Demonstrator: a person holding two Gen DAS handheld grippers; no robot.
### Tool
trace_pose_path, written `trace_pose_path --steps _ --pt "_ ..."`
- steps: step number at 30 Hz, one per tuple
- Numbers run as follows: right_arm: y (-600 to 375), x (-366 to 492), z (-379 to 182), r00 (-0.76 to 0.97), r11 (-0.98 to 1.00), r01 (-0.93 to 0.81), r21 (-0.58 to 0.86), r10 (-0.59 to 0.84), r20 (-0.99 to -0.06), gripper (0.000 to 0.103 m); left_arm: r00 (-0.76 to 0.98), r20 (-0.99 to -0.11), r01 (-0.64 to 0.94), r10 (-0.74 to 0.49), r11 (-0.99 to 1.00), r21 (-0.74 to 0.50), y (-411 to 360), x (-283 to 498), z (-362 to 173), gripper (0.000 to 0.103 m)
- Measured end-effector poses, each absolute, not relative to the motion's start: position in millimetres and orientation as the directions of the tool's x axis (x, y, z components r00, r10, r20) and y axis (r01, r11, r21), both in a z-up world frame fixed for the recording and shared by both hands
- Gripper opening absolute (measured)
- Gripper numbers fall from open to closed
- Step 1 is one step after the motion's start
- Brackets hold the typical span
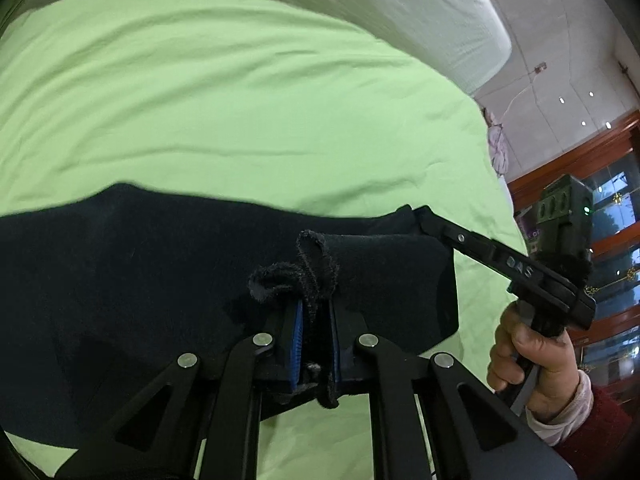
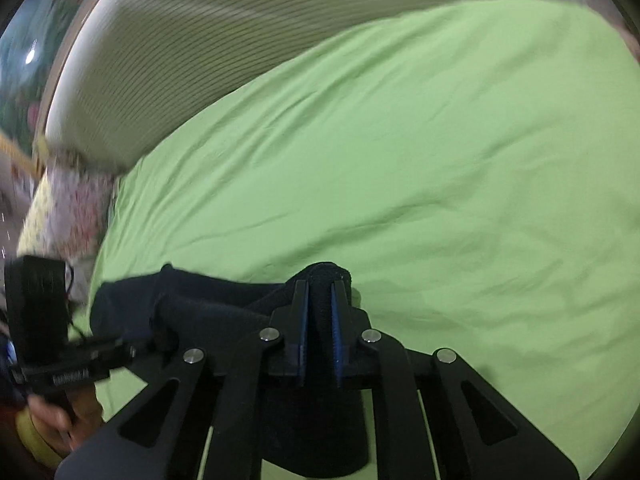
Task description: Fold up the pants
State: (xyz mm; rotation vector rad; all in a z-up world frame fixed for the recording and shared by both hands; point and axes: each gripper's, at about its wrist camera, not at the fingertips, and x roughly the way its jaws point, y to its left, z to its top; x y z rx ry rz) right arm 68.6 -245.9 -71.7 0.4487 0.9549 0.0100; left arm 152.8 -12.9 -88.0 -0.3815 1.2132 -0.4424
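The dark navy pants (image 1: 132,264) lie across the green bed sheet (image 1: 240,112). My left gripper (image 1: 316,312) is shut on a bunched, frayed edge of the pants, with cloth sticking up between its blue pads. My right gripper (image 2: 320,300) is shut on another fold of the pants (image 2: 224,308), lifted a little off the sheet. In the left wrist view the right gripper (image 1: 424,220) reaches in from the right and pinches the pants' far corner. In the right wrist view the left gripper's body (image 2: 60,364) shows at the left edge.
The green sheet (image 2: 420,160) spreads wide beyond the pants. A grey-white ribbed headboard cushion (image 2: 200,40) borders the far side. A floral pillow (image 2: 68,208) lies at the bed's corner. Wooden glass-door cabinets (image 1: 600,184) stand beside the bed.
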Motion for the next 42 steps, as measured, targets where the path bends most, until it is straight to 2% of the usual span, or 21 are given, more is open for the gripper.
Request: trace_pose_path --steps 3,6,10,13,16,20,24,28,37,40,42 --pt "-239.4 73.7 -89.4 0.571 0.895 0.238 0.377 0.186 -0.800 0.012 0.256 -0.828 0.106 -0.499 0.866 -0.489 -13.2 150.8 -105.7 0.009" --pt "-222.9 77.3 -89.9 0.559 0.928 0.236 0.289 0.114 -0.822 0.018 0.234 -0.840 0.094 -0.490 0.871 -0.482 -11.2 148.7 -122.4 0.010" --pt "-212.7 80.3 -76.8 0.546 0.958 0.211 0.194 0.050 -0.837 0.022 0.250 -0.818 0.077 -0.517 0.853 -0.516 0.1 144.4 -115.2 0.012" --pt "-206.2 75.4 -59.9 0.573 0.968 0.189 0.163 0.026 -0.819 0.022 0.290 -0.801 0.046 -0.524 0.844 -0.535 20.4 137.4 -105.8 0.019" --pt "-189.9 69.2 -39.9 0.604 0.982 0.138 0.127 0.018 -0.796 0.025 0.324 -0.779 -0.018 -0.537 0.820 -0.573 46.6 128.6 -98.4 0.020" --pt "-149.5 78.9 -33.5 0.612 0.990 0.013 0.139 0.102 -0.785 0.031 0.370 -0.774 -0.099 -0.513 0.807 -0.582 82.2 108.1 -93.1 0.028" --pt "-96.6 99.8 -38.5 0.572 0.973 -0.128 0.190 0.229 -0.787 0.032 0.406 -0.777 -0.192 -0.481 0.786 -0.587 121.2 82.7 -93.2 0.030" --pt "-48.0 116.4 -48.2 0.510 0.945 -0.241 0.220 0.316 -0.800 0.032 0.446 -0.787 -0.294 -0.427 0.760 -0.579 157.2 58.6 -95.2 0.037" --pt "17.6 141.5 -67.3 0.398 0.888 -0.404 0.219 0.386 -0.832 0.032 0.468 -0.809 -0.466 -0.355 0.679 -0.568 226.3 31.2 -111.7 0.041" --pt "33.8 151.3 -71.3 0.372 0.877 -0.426 0.220 0.392 -0.841 0.032 0.470 -0.811 -0.504 -0.350 0.648 -0.572 239.5 29.0 -117.6 0.050" --pt "42.8 156.1 -73.0 0.359 0.870 -0.444 0.216 0.393 -0.846 0.032 0.475 -0.813 -0.526 -0.336 0.632 -0.568 243.7 31.6 -119.6 0.051"
